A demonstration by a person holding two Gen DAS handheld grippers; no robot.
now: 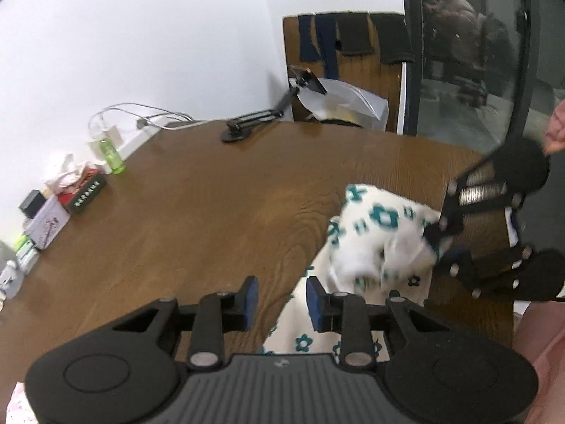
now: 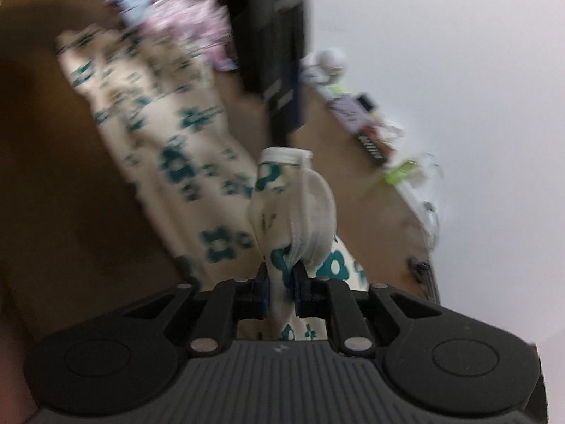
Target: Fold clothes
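A white garment with teal flower print lies on the brown wooden table, with one end lifted and bunched. My right gripper comes in from the right edge of the left wrist view and pinches that bunched end. In the right wrist view, my right gripper is shut on a fold of the garment, which trails away across the table. My left gripper hovers over the table by the garment's left edge. Its blue pads stand apart with nothing between them.
A green bottle, small boxes and cables line the table's left edge along the white wall. A black phone arm stands at the back. Behind it is a wooden chair with dark clothes. A pink floral cloth lies beyond the garment.
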